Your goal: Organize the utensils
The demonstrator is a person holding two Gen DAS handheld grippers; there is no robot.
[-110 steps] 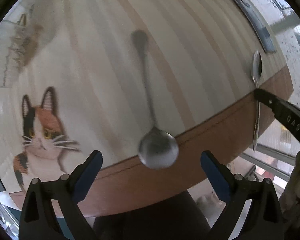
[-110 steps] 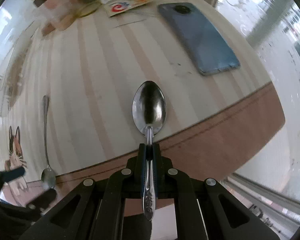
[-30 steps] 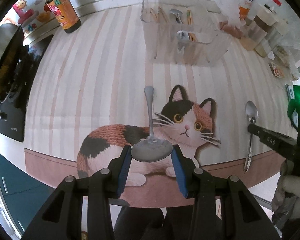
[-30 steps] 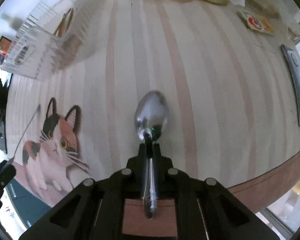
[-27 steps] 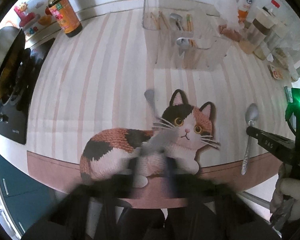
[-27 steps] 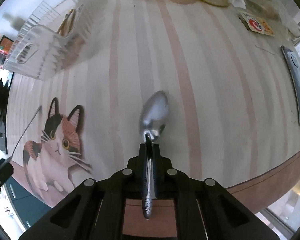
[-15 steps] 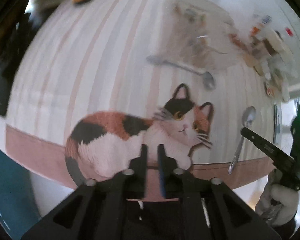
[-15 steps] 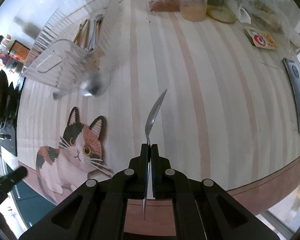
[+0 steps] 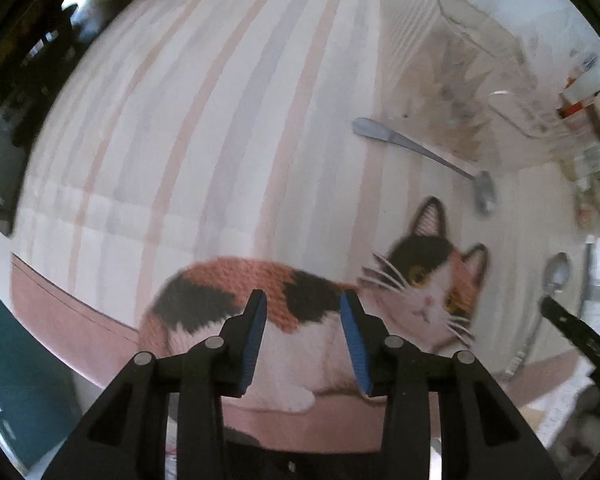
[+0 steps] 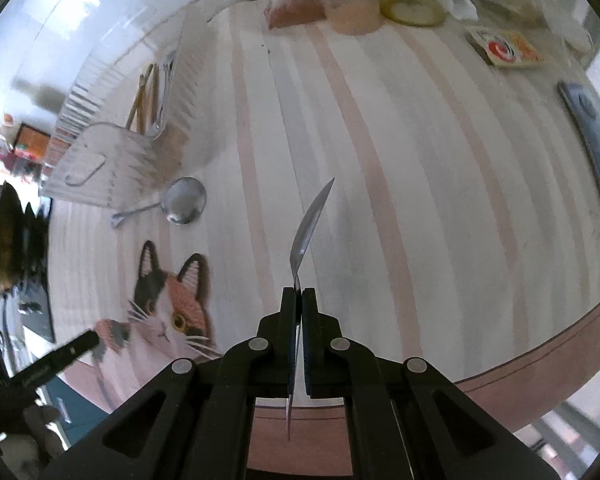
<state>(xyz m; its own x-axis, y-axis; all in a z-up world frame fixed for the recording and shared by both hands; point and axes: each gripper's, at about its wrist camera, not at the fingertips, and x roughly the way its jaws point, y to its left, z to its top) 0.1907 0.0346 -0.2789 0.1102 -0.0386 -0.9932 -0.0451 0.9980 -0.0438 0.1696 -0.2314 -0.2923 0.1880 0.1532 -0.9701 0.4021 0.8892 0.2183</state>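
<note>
The right gripper has its fingers clamped on the handle of a spoon, held edge-on above the striped surface, probably so the bowl can slide down into the clear utensil holder where other utensils stand. The left gripper is empty over the cat print; its fingers have just been opening and stand apart with nothing between them. A second spoon lies flat just beside the holder's base, outside it and yet to be put away.

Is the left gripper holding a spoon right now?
No, the left gripper is open with nothing between its fingers; one spoon lies on the table beside the clear organizer.
</note>
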